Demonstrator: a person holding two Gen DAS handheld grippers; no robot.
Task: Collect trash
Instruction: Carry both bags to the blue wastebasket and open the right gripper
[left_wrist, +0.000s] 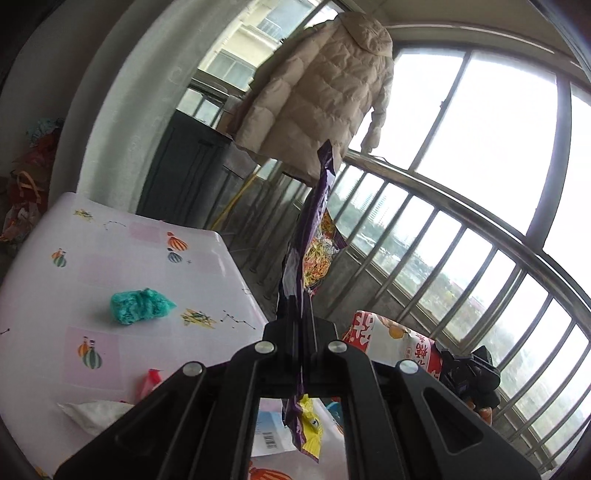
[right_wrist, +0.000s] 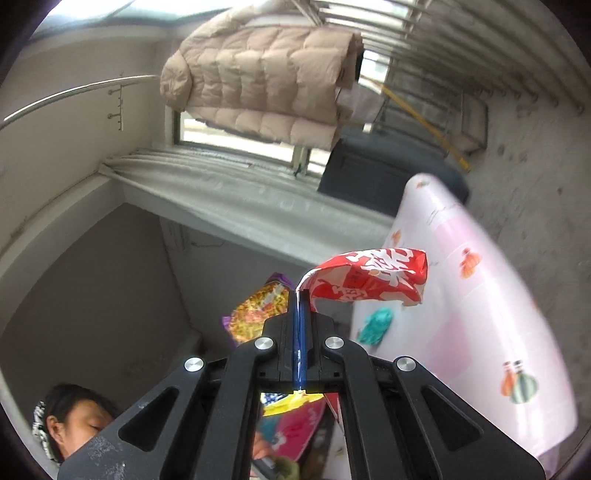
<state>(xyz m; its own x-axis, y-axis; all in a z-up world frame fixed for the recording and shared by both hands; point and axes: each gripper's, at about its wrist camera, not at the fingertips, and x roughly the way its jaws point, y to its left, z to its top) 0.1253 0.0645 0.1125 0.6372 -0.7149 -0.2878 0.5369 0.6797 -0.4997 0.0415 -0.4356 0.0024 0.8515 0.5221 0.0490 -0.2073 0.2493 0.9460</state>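
1. The left gripper (left_wrist: 300, 317) is clamped on a purple snack wrapper (left_wrist: 314, 236), centre frame.
2. The right gripper (right_wrist: 300, 295) pinches a red wrapper (right_wrist: 369, 280), centre right.
3. A teal wad (left_wrist: 140, 305) lies on the table (left_wrist: 110, 240), lower left.

My own linkage hides the lower part of the purple wrapper (left_wrist: 317, 221) and covers most of the white packet (left_wrist: 96, 411) and the barcoded paper (left_wrist: 271, 435). The red bag (right_wrist: 369, 280) disappears between my right fingers. The table (right_wrist: 480, 332) is smeared with blur, and the teal wad (right_wrist: 375, 325) on it too.
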